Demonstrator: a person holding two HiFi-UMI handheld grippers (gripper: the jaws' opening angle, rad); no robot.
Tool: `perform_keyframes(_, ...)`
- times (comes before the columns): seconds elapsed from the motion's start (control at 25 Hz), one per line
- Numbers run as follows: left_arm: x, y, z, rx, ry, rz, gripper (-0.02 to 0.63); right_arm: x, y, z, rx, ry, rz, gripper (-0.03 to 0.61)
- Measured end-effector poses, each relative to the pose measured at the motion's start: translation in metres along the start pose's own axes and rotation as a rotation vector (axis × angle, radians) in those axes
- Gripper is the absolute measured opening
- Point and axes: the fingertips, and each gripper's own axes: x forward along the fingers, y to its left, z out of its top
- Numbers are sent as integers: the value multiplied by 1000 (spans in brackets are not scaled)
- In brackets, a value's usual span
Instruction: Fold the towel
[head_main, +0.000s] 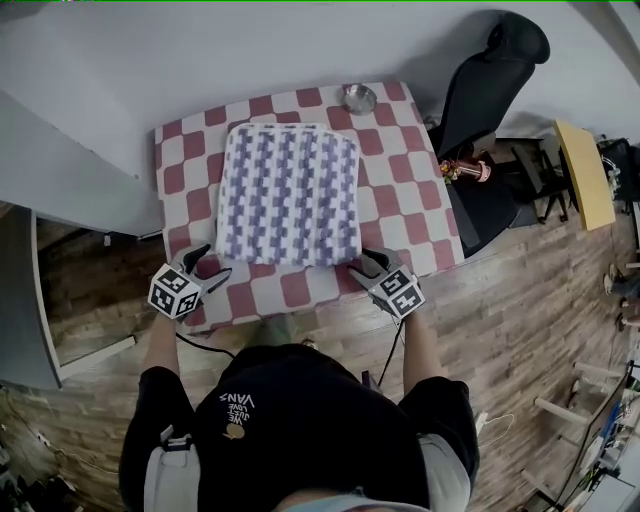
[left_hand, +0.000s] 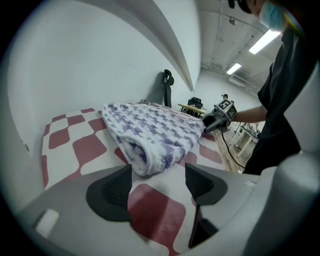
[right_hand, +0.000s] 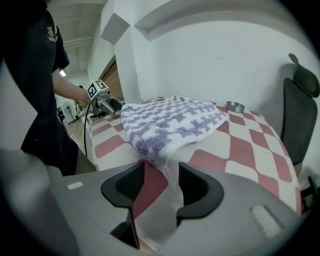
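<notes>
The purple-and-white checked towel (head_main: 290, 192) lies folded to a thick square in the middle of the table. Its two near corners point at me. My left gripper (head_main: 212, 263) sits at the near left corner and my right gripper (head_main: 368, 263) at the near right corner. In the left gripper view the open jaws (left_hand: 157, 182) frame the rolled fold of the towel (left_hand: 150, 135), which lies just past the pads. In the right gripper view the gripper (right_hand: 162, 182) is open too. The towel's corner (right_hand: 165, 127) ends at its tips, and only tablecloth shows between the pads.
A red-and-white checked tablecloth (head_main: 400, 180) covers the small table, which stands against a white wall. A small metal bowl (head_main: 357, 98) sits at the far right corner. A black office chair (head_main: 490, 80) stands right of the table. Wooden floor lies around it.
</notes>
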Motion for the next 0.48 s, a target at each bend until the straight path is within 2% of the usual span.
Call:
perform_keyframes(0.16, 15, -6, -3, 111, 53, 12, 310, 8, 3, 10, -32, -28, 7, 210)
perform_keyframes(0.24, 22, -6, 0, 139, 55, 26, 310, 9, 1, 14, -31, -49, 7, 194)
perform_keyframes(0.36, 30, -6, 3, 151, 48, 39, 299, 10, -2, 18, -30, -69, 0, 130)
perform_keyframes(0.4, 30, -6, 5, 156, 45, 47, 268, 10, -2, 20, -28, -79, -2, 103)
perform_keyframes(0.48, 27, -4, 11, 158, 26, 72, 154, 8, -1, 25, -16, -104, 0, 43)
